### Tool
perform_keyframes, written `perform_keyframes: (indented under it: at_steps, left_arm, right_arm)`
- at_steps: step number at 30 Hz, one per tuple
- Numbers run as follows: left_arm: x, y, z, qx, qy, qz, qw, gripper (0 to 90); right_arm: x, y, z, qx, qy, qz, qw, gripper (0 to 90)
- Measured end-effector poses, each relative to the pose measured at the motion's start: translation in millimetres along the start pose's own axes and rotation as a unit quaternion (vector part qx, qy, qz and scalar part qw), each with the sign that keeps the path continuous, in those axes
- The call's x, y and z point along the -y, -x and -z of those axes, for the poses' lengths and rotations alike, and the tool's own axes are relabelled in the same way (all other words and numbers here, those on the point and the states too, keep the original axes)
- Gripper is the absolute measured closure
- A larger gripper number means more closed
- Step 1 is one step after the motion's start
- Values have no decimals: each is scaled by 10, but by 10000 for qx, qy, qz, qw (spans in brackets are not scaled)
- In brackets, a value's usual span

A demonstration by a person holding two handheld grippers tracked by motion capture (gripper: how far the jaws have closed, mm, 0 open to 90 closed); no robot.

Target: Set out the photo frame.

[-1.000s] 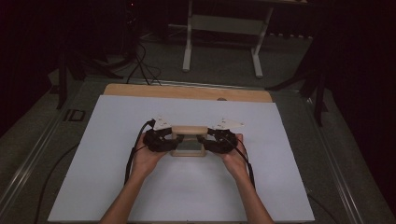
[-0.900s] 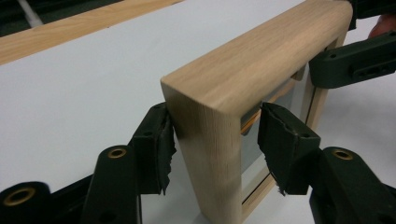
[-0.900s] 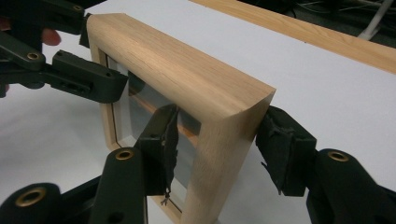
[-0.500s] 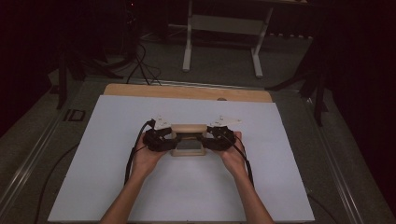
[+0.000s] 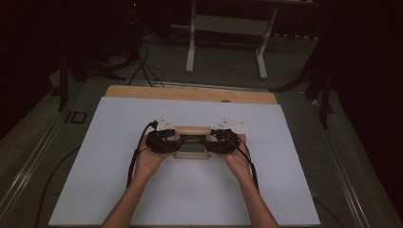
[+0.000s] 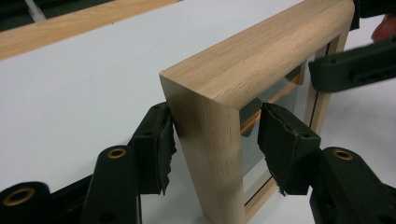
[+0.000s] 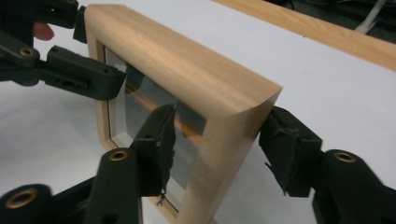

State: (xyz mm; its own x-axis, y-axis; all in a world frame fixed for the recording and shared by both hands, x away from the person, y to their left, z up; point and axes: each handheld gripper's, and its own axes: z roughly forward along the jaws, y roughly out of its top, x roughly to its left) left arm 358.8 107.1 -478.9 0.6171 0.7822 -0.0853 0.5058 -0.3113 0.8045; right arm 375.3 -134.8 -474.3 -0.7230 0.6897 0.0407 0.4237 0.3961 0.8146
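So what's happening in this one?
A person holds a claw in each hand at either end of a wooden picture frame standing upright on the white tabletop. The left claw straddles one side rail, jaws open, not clamped. The right claw straddles the opposite rail; its jaws have just been opening, with the rail between them.

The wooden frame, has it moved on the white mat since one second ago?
No. The wooden frame stands at the same place on the white mat, equally far from the wooden strip behind.

black two-jaw tool [image 5: 172, 141] (brass screws, torn pads, trailing cable) on bare forearms.
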Motion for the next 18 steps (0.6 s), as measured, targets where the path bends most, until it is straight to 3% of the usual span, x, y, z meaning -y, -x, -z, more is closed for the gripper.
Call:
perform_keyframes:
  at_steps: [6, 18]
  left_arm:
    - [21, -12, -17, 8, -165, -5, 9999, 443]
    - [49, -46, 26, 14, -193, 82, 9998, 424]
  right_arm:
    - [9, -6, -22, -63, -33, -38, 10000, 383]
    - [76, 32, 8, -73, -12, -210, 9998, 321]
